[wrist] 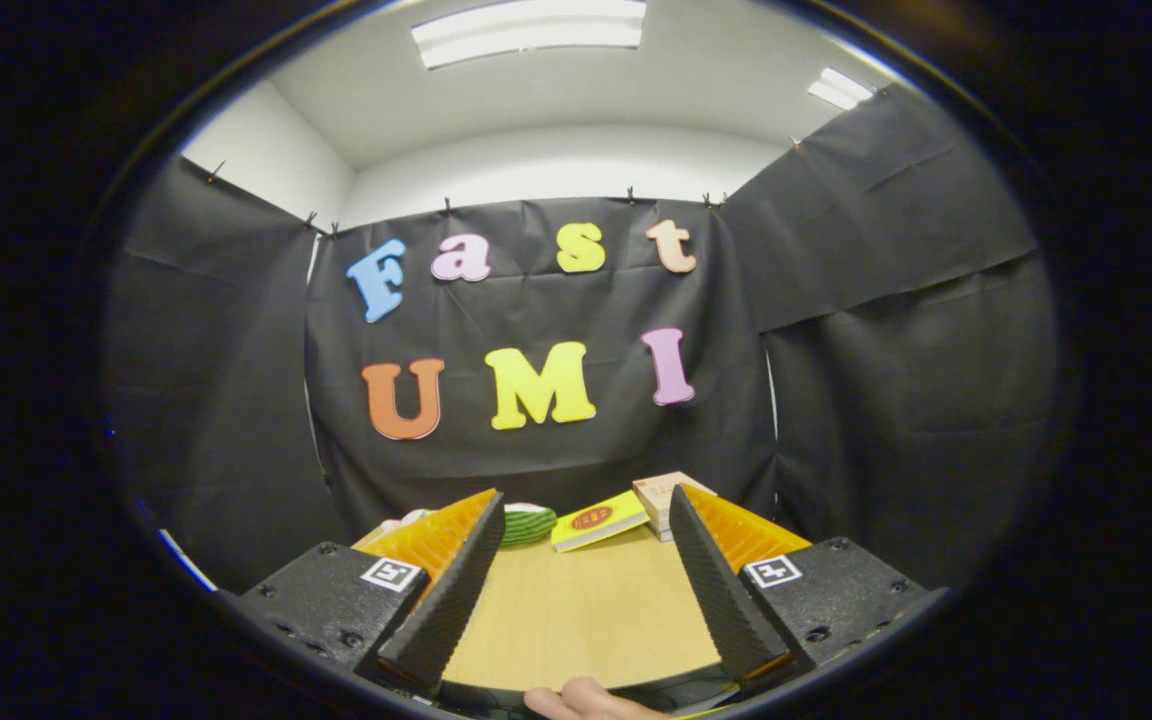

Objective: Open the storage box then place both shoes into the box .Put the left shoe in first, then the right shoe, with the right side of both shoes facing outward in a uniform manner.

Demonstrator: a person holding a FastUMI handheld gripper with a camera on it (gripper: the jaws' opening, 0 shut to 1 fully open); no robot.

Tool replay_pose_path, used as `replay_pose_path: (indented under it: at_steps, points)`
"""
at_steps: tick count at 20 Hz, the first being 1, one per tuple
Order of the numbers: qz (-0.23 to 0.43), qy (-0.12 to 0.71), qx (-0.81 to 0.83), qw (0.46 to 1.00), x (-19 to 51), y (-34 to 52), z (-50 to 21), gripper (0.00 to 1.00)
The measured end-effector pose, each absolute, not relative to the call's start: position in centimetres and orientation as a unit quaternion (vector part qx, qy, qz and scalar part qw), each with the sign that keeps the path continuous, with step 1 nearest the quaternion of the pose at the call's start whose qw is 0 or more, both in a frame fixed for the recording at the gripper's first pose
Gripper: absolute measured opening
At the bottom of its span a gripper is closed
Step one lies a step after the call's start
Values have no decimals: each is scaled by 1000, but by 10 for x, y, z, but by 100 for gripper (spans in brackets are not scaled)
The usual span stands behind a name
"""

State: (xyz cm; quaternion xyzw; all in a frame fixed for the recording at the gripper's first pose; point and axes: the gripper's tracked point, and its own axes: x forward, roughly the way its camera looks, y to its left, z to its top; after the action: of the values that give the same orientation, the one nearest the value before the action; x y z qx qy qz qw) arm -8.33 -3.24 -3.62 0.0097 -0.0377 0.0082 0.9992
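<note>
My gripper (586,500) is held level above a light wooden table (576,620), its two fingers spread wide apart with nothing between them. The left finger (451,585) and the right finger (711,590) frame the bare table top. Part of a hand (586,700) shows at the bottom, close to the gripper's base.
At the table's far edge, beyond the fingers, lie a green and white object (526,523), a yellow book or packet (598,521) and a pale cardboard box (664,497). Black cloth walls close the booth behind and on both sides.
</note>
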Motion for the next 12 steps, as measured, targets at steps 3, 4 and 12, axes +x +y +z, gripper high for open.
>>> replay_pose_path:
  at_steps: [3,4,12]
  points:
    - [17,-27,13,999,-81,-30,-38,100]
    - [17,-24,13,999,-80,-31,-38,100]
    - [16,-21,5,1000,-87,-25,-29,100]
